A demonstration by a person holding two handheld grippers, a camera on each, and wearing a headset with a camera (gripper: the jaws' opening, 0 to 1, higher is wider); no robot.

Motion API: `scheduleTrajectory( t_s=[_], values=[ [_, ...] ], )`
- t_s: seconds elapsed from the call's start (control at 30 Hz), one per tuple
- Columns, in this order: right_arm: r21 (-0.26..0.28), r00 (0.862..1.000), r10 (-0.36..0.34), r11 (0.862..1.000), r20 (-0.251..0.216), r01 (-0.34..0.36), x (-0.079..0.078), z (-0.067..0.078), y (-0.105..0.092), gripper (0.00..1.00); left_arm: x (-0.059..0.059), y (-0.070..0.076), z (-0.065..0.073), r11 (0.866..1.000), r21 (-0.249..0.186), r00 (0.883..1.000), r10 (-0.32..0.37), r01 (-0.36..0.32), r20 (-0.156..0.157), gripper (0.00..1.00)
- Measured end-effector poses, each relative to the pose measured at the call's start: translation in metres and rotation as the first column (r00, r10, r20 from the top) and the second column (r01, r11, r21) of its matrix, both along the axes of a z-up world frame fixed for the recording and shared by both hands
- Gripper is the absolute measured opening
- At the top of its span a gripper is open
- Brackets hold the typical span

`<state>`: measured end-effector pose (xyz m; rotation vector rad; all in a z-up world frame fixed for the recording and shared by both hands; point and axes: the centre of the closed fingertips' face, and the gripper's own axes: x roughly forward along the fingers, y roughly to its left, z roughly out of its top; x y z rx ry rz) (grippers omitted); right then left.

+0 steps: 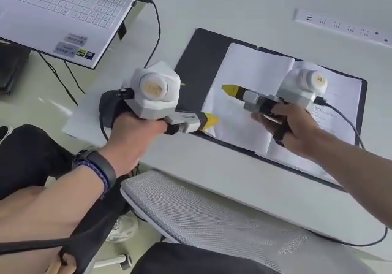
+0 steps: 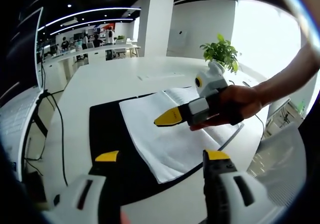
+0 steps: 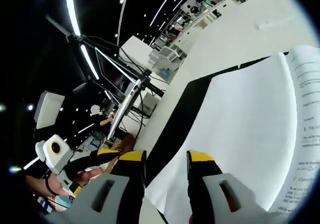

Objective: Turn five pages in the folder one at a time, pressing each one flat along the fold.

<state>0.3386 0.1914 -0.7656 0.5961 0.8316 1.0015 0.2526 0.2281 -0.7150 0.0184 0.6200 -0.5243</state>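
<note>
The black folder (image 1: 195,65) lies open on the white desk, with a blank white page (image 1: 251,78) on its left half and a printed page (image 1: 340,99) on its right. My right gripper (image 1: 230,90) hovers over the blank page with its yellow jaws a little apart and nothing between them; in its own view it (image 3: 165,159) points across that page (image 3: 240,114). My left gripper (image 1: 208,121) sits at the folder's near left edge. Its jaws (image 2: 161,156) are wide open and empty, facing the folder (image 2: 105,126) and the right gripper (image 2: 167,117).
A laptop (image 1: 61,10) sits at the back left with cables (image 1: 156,22) running past the folder. There is a power strip (image 1: 343,26) at the back right. A mesh chair seat (image 1: 202,219) is below the desk edge. A potted plant (image 2: 222,51) stands beyond the folder.
</note>
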Motion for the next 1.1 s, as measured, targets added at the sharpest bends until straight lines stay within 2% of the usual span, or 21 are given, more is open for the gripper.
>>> scheduleTrajectory(
  t_s=[0.1, 0.2, 0.27, 0.4, 0.43, 0.47, 0.6, 0.77, 0.83, 0.87, 1.1],
  values=[
    [-0.009, 0.999, 0.001, 1.000, 0.041, 0.000, -0.007, 0.019, -0.008, 0.31, 0.002, -0.005, -0.003, 1.000, 0.001, 1.000, -0.010, 0.010, -0.004, 0.61],
    [-0.016, 0.997, -0.003, 1.000, 0.071, 0.004, -0.007, 0.032, -0.016, 0.31, 0.003, -0.011, -0.004, 1.000, 0.002, 1.000, -0.028, 0.028, -0.003, 0.55],
    [-0.020, 0.996, -0.007, 1.000, 0.092, 0.009, -0.009, 0.045, -0.022, 0.31, 0.004, -0.015, -0.005, 0.999, -0.002, 0.999, -0.041, 0.041, -0.004, 0.51],
    [-0.018, 0.991, -0.024, 0.999, 0.130, 0.027, -0.003, 0.062, -0.035, 0.31, 0.006, -0.022, -0.015, 0.998, 0.006, 0.998, -0.062, 0.063, -0.020, 0.43],
    [-0.018, 0.990, -0.027, 0.999, 0.139, 0.030, 0.002, 0.055, -0.043, 0.31, 0.006, -0.023, -0.019, 0.998, 0.009, 0.998, -0.064, 0.065, -0.029, 0.41],
    [-0.020, 0.989, -0.029, 0.999, 0.146, 0.032, 0.004, 0.054, -0.047, 0.31, 0.007, -0.023, -0.022, 0.998, 0.017, 0.997, -0.063, 0.064, -0.038, 0.39],
    [-0.029, 0.985, -0.031, 0.999, 0.169, 0.036, 0.006, 0.063, -0.057, 0.32, 0.009, -0.026, -0.034, 0.996, 0.033, 0.995, -0.083, 0.085, -0.061, 0.32],
    [-0.043, 0.982, -0.038, 0.998, 0.184, 0.046, 0.008, 0.067, -0.070, 0.32, 0.009, -0.030, -0.054, 0.991, 0.064, 0.989, -0.114, 0.120, -0.095, 0.20],
    [-0.046, 0.982, -0.043, 0.998, 0.185, 0.053, 0.009, 0.066, -0.075, 0.32, 0.006, -0.026, -0.066, 0.990, 0.091, 0.985, -0.093, 0.107, -0.146, 0.18],
    [-0.049, 0.982, -0.045, 0.997, 0.185, 0.055, 0.008, 0.066, -0.077, 0.32, 0.008, -0.025, -0.068, 0.990, 0.096, 0.986, -0.089, 0.103, -0.143, 0.17],
    [-0.067, 0.982, -0.061, 0.995, 0.176, 0.074, 0.007, 0.058, -0.093, 0.31, 0.005, -0.022, -0.088, 0.989, 0.120, 0.980, -0.068, 0.092, -0.189, 0.11]
  ],
)
